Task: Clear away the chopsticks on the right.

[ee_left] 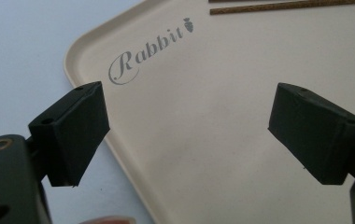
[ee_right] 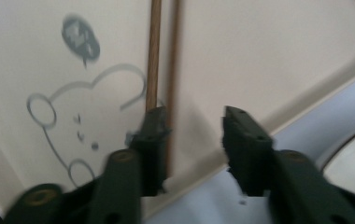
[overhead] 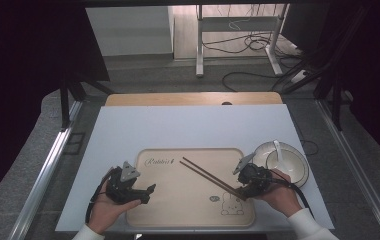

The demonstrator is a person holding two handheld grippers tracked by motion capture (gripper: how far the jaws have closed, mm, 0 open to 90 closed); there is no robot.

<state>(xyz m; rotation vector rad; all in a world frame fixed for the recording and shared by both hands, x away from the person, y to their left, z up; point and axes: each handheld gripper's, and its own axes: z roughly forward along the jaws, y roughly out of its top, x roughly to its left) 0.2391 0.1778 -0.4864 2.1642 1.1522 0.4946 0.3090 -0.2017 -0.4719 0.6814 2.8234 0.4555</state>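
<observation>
A pair of brown chopsticks [overhead: 205, 174] lies slantwise on the beige tray [overhead: 188, 200], which bears a rabbit drawing. My right gripper [overhead: 243, 192] sits low at their near ends by the tray's right rim. In the right gripper view my right gripper [ee_right: 194, 126] is open: one chopstick [ee_right: 154, 56] runs under the left jaw, the other lies just inside it, and neither pad presses on them. My left gripper [overhead: 150, 192] hovers over the tray's left side. In the left gripper view my left gripper [ee_left: 189, 135] stands wide open over bare tray [ee_left: 203, 93], with the chopsticks [ee_left: 283, 6] far ahead.
A white bowl [overhead: 283, 162] with a white spoon [overhead: 278, 150] in it stands just right of the tray, close behind my right hand; its rim [ee_right: 353, 158] shows at the right gripper view's edge. The tray rests on a pale mat [overhead: 178, 130] over a wooden table [overhead: 193, 98].
</observation>
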